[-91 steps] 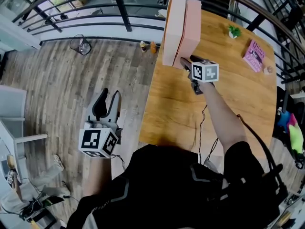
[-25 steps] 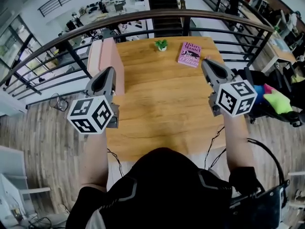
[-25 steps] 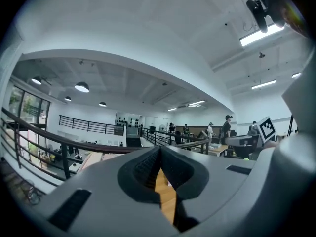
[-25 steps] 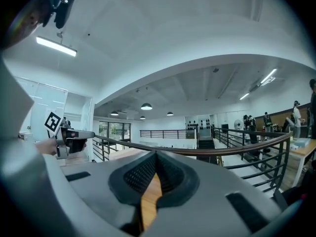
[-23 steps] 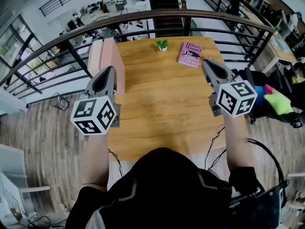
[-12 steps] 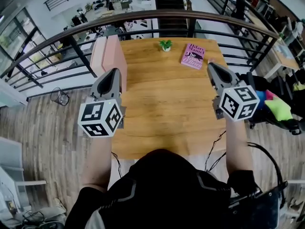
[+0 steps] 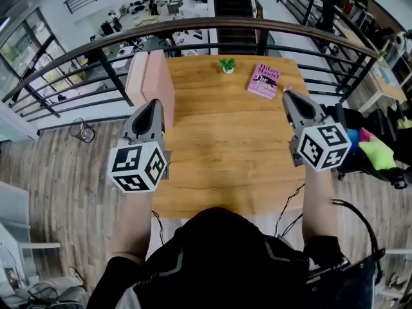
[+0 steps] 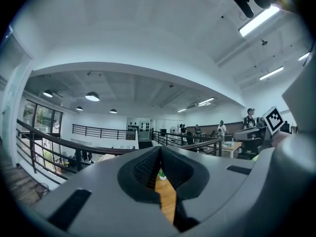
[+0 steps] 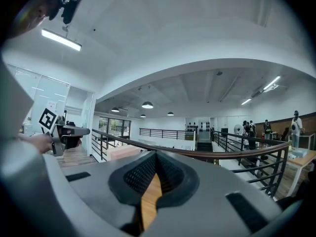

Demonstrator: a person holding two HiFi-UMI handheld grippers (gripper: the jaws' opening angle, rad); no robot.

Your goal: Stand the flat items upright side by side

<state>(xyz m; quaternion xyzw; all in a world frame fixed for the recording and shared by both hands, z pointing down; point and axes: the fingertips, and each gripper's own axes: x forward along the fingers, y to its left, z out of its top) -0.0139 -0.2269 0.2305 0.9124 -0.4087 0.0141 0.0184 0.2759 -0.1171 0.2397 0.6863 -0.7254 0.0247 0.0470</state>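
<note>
Head view: two pink flat items (image 7: 149,81) upright side by side, upper left of wooden table (image 7: 225,153); pink book (image 7: 263,85) lying flat, upper right. Left gripper (image 7: 153,105) and right gripper (image 7: 288,96) above table, jaws pressed together, nothing held.

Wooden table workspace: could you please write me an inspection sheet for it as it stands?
Surface: wooden table, bare in the middle.
Job's things: two pink boards upright side by side, far-left corner.
Clutter: pink book lying flat; small potted plant by far edge.
Claws: left claw and right claw both shut, empty, in the air.
Cables: black cables hang off the near edge.
Surroundings: railing round the table; plank floor at left.
</note>
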